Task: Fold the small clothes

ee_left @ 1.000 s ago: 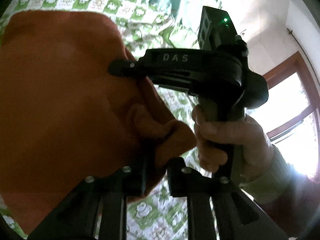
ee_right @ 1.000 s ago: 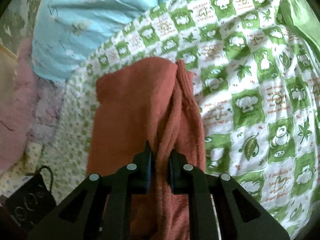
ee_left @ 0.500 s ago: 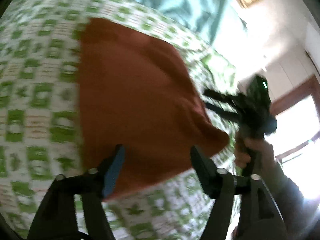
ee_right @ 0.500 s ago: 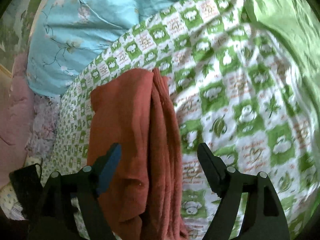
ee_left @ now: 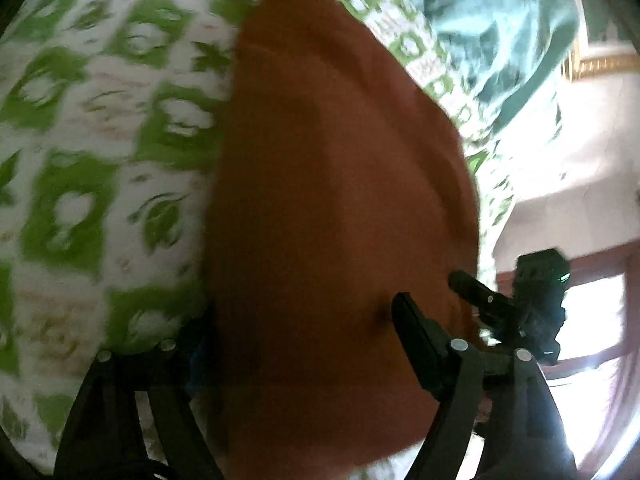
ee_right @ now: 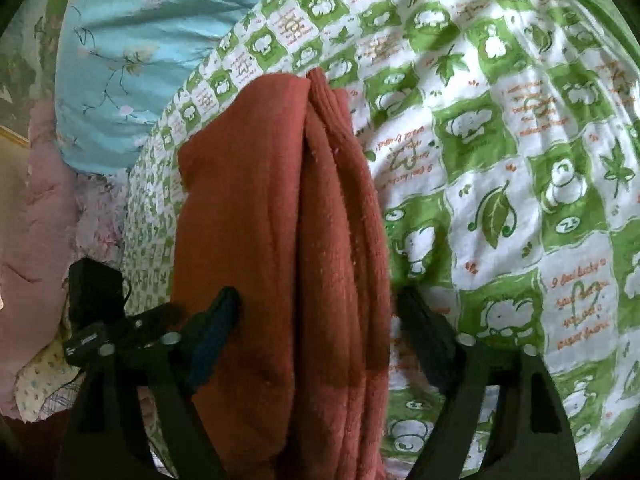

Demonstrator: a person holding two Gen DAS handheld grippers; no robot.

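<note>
A rust-red fleece garment [ee_right: 280,240] lies folded lengthwise on the green-and-white patterned bedsheet [ee_right: 500,160]. It also fills the middle of the blurred left wrist view [ee_left: 340,220]. My right gripper [ee_right: 316,336] is open, its fingers either side of the garment's near end and just above it. My left gripper [ee_left: 304,344] is open over the garment's other end, its left finger partly hidden behind the cloth. The right gripper shows in the left wrist view [ee_left: 520,304], and the left gripper shows in the right wrist view [ee_right: 96,320].
A light blue floral quilt [ee_right: 140,60] lies at the head of the bed. A pink blanket [ee_right: 36,220] sits off the bed's left side. A bright window [ee_left: 592,320] and white wall [ee_left: 580,140] are beyond the bed.
Both grippers were shut on the red garment one second ago. They have opened and let it go; it now lies folded on the sheet. Both grippers have drawn back slightly.
</note>
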